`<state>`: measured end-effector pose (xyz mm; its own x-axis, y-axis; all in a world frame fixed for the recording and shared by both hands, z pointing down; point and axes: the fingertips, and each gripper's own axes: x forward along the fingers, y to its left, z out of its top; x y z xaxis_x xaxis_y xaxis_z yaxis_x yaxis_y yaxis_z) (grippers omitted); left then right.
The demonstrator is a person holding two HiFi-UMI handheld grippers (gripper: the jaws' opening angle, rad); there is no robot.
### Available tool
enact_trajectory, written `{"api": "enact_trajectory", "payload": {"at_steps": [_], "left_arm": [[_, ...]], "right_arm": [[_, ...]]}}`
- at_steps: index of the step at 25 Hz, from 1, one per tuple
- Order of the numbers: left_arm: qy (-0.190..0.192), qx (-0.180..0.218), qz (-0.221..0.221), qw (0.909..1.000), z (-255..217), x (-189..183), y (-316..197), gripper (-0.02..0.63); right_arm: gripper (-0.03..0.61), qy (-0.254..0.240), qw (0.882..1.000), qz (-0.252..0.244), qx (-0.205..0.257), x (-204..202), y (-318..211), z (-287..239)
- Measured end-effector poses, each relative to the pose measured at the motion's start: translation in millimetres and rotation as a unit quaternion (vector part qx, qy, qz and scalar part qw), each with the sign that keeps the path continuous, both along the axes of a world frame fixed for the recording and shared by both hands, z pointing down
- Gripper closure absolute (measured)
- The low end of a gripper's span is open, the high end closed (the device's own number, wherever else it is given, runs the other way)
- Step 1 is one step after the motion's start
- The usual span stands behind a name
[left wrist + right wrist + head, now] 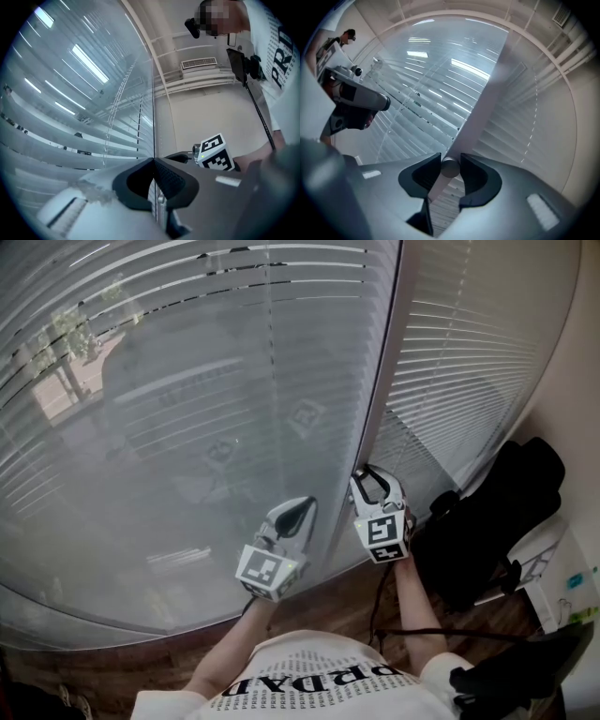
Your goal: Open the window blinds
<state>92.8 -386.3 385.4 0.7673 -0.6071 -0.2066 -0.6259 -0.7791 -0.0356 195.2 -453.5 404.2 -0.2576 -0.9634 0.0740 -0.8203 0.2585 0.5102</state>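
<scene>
Nearest to the person, the right gripper point(450, 158) pinches the pale round wand point(449, 168) between its fingers. The left gripper point(153, 160) beside it has its fingers pressed together. Just behind them, the blinds point(187, 381) hang over the window.

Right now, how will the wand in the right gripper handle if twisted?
The wand looks round and smooth, so it may slip between the pads of the right gripper. It seems a slim, stiff rod: probably light, turning rather than bending.
</scene>
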Motion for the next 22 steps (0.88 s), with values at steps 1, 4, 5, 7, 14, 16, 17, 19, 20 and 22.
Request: {"api": "enact_trajectory", "payload": {"at_steps": [1, 4, 5, 7, 14, 16, 17, 19, 20, 22], "left_arm": [[-0.004, 0.000, 0.000, 1.0000, 2.1, 0.2, -0.8, 0.623], [-0.008, 0.000, 0.000, 1.0000, 4.2, 1.0, -3.5, 0.623], [-0.008, -0.001, 0.000, 1.0000, 4.7, 1.0, -4.8, 0.623], [-0.009, -0.006, 0.000, 0.9999, 7.2, 1.4, -6.7, 0.623], [-0.011, -0.001, -0.003, 0.9999, 11.8, 6.0, -7.3, 0.622], [-0.011, 0.008, -0.003, 0.9999, 10.4, 9.1, -5.0, 0.622], [-0.007, 0.011, -0.002, 0.9999, 5.9, 11.8, -3.1, 0.623], [0.001, 0.015, 0.002, 0.9999, -2.0, 18.7, -0.4, 0.623], [-0.001, 0.018, 0.004, 0.9998, -3.0, 22.5, 0.1, 0.623], [-0.011, 0.025, 0.004, 0.9996, -5.1, 31.0, -0.3, 0.623]], "right_arm": [[0.440, -0.004, 1.000, -0.003, -0.003, 0.5, 0.4, 0.2], [0.440, -0.017, 1.000, -0.011, -0.011, 1.9, 1.2, 0.7], [0.440, -0.020, 1.000, -0.015, -0.012, 1.9, 0.9, 0.3], [0.440, -0.021, 0.999, -0.023, -0.015, 1.6, 1.2, -0.3], [0.439, -0.011, 0.999, -0.030, -0.018, 1.9, -0.9, 8.5], [0.439, -0.009, 0.999, -0.029, -0.012, 1.4, -1.9, 11.3], [0.439, -0.008, 0.999, -0.030, -0.008, 1.3, -1.8, 10.3], [0.439, -0.007, 1.000, -0.030, 0.000, 1.2, -1.7, 7.7], [0.440, -0.011, 1.000, -0.029, 0.002, 1.3, -1.6, 6.8], [0.442, -0.030, 0.999, -0.024, 0.002, 2.3, -1.7, 4.2]]}}
